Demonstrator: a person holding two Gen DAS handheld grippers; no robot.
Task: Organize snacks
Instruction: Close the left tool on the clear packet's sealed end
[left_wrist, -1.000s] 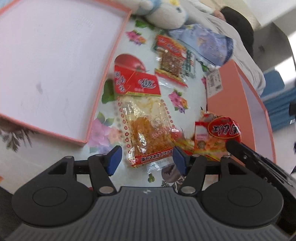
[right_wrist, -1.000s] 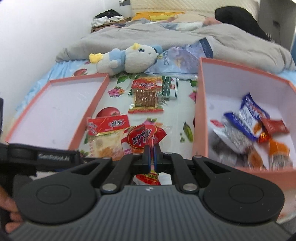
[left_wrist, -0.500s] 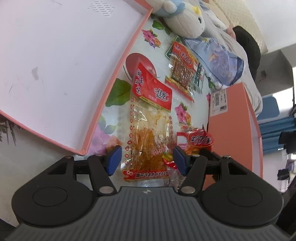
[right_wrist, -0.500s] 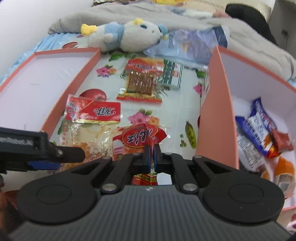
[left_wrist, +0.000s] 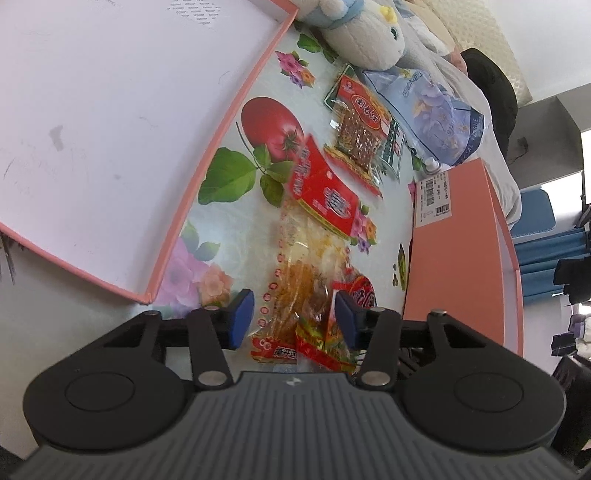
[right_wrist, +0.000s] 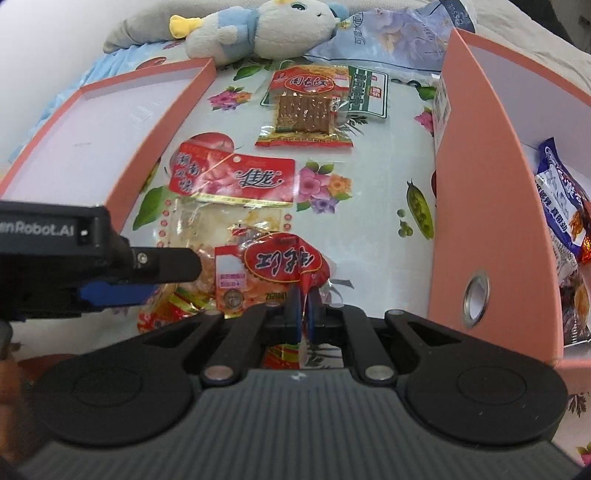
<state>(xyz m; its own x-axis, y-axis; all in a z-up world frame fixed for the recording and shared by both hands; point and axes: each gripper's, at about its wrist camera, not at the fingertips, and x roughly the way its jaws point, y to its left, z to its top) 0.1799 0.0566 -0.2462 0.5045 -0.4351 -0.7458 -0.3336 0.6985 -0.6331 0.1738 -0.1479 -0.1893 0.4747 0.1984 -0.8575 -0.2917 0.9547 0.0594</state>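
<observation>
Red foil is bunching between the blue pads of the right claw (right_wrist: 300, 308), which is pinching a corner of the round-label snack packet (right_wrist: 273, 271). That packet is lying partly over the long clear snack bag (left_wrist: 308, 258) on the flowered bed cover (right_wrist: 369, 155). The left claw (left_wrist: 293, 319) has just been narrowing around both wrappers' lower ends, pads not visibly pressing. The pink box (right_wrist: 487, 206) is standing just beside them.
</observation>
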